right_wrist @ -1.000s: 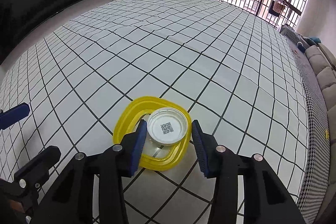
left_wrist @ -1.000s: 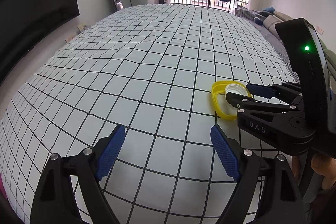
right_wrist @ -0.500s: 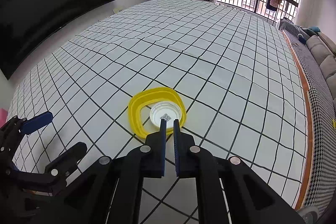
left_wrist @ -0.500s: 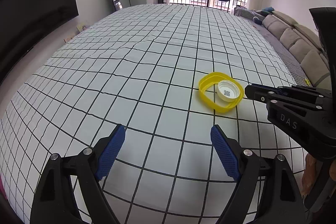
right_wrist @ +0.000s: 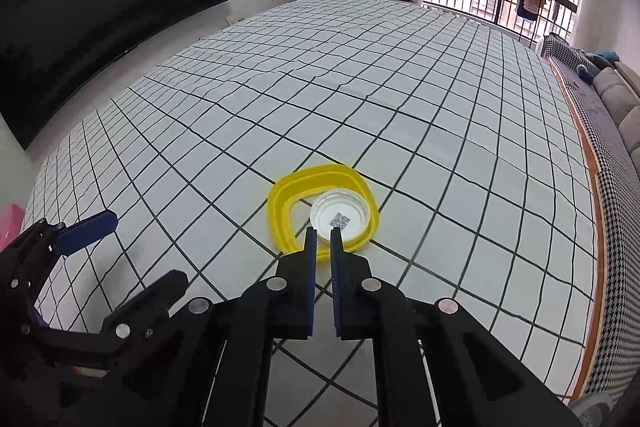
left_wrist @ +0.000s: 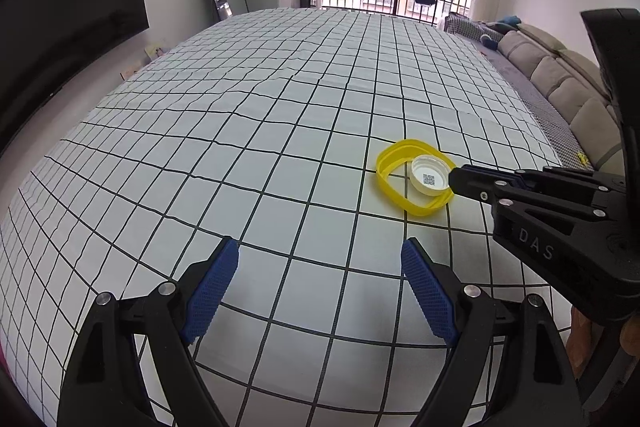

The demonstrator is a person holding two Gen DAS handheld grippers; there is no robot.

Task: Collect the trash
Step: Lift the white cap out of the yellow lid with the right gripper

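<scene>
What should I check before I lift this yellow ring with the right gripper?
1. Grip: the right gripper has just been closing its jaws, and they now pinch the near rim of the yellow ring: ok.
2. White cap sits inside the ring. Whether it is pinched too or will slide out: cannot tell.
3. Left gripper is open, empty and clear of the ring: ok.
4. Far side of the ring free of the checked cloth: cannot tell.
5. A bin for the trash in view: not ok, none shows.
</scene>
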